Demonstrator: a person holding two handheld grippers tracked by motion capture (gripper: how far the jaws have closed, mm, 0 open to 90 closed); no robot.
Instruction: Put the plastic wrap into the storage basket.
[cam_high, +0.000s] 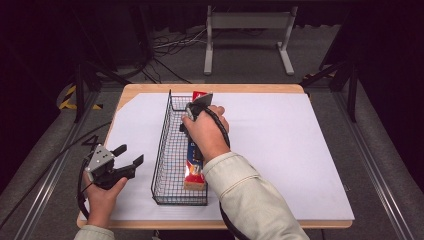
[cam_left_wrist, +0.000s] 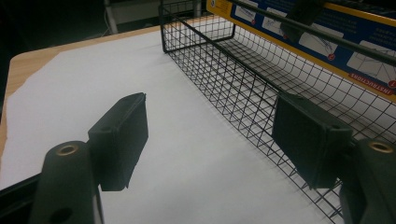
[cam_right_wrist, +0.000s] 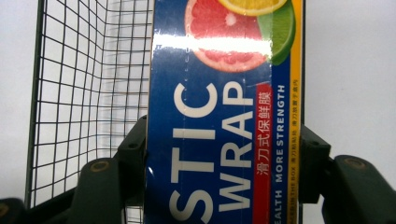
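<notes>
Box in basket

Left claw (cam_high: 129, 154), nearest, stands wide and empty over the bench (cam_high: 300, 150), just beside the basket (cam_high: 161, 150). Right claw (cam_right_wrist: 219, 158) clamps the wrap box (cam_right_wrist: 219, 116), which lies lengthwise along the basket's right side.

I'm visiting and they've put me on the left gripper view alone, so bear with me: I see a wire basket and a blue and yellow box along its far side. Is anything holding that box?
Observer: Yes. The right gripper is shut on the plastic wrap box, one jaw on each long side.
Operator: Is the box inside the basket?
Observer: It lies along the basket's right wall; from the high view I cannot tell whether it rests on the floor of the basket.
Operator: And my own gripper?
Observer: The left gripper is open on the white sheet, left of the basket, holding nothing.
</notes>
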